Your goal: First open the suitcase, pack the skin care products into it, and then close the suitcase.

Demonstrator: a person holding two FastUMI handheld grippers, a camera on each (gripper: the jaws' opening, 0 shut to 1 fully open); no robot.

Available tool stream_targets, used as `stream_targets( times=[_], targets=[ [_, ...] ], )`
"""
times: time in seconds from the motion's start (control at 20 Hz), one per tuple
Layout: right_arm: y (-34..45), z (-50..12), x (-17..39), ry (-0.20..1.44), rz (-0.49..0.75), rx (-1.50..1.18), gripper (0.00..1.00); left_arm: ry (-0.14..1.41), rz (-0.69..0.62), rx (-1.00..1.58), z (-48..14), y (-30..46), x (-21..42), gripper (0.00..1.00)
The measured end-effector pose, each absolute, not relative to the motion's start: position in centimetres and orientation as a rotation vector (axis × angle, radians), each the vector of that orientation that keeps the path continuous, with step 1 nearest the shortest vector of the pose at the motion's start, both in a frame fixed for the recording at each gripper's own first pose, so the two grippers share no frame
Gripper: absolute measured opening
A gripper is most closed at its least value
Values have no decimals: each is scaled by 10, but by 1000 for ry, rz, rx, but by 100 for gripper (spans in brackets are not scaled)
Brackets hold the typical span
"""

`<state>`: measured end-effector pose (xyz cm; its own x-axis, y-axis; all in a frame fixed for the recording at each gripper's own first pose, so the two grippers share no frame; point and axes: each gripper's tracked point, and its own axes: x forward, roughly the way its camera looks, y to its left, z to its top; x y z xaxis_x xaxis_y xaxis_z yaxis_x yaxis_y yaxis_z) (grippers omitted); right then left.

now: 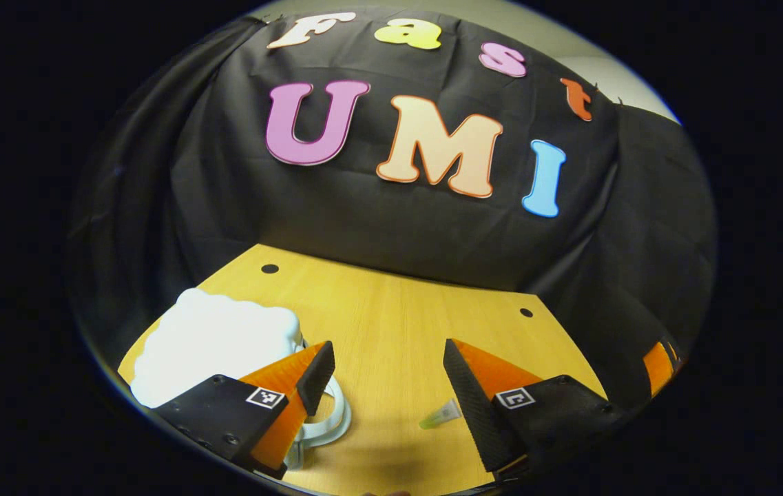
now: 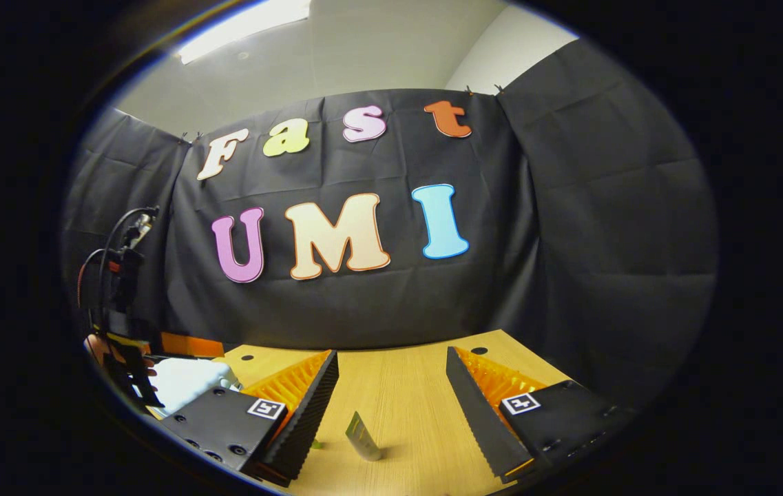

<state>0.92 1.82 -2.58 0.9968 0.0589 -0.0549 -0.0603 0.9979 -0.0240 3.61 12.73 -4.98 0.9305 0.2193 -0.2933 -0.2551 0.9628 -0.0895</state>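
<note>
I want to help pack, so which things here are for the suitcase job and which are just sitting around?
For the job:
white suitcase
small greenish tube, probably skin care
left gripper, open
right gripper, open

Just there:
wooden table
black cloth wall
round holes in the tabletop

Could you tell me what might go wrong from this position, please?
1. The white suitcase sits at the wooden table's left edge, closed as far as shows; pushing on it to open it might slide it off.
2. The small tube stands upright between the fingers of the open right hand-held gripper; a clumsy approach could topple it.
3. The pale green sachet lies flat beside a finger of the open left hand-held gripper; pinching it off the table may fail.
</note>
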Motion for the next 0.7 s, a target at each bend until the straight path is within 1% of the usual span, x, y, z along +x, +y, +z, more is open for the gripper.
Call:
stream_targets(
  times=[0.15, 0.3, 0.55, 0.7],
  targets=[
    [20, -31, 12, 60, 60, -39, 98, 384, 229, -220, -56, 143, 53, 96],
    [17, -36, 15, 73, 51, -42, 98, 535, 248, -301, -79, 156, 61, 96],
    [10, -37, 23, 82, 30, -51, 98, 821, 288, -311, -128, 169, 56, 96],
    [4, -38, 27, 83, 18, -51, 98, 916, 299, -329, -143, 169, 58, 94]
  ],
)
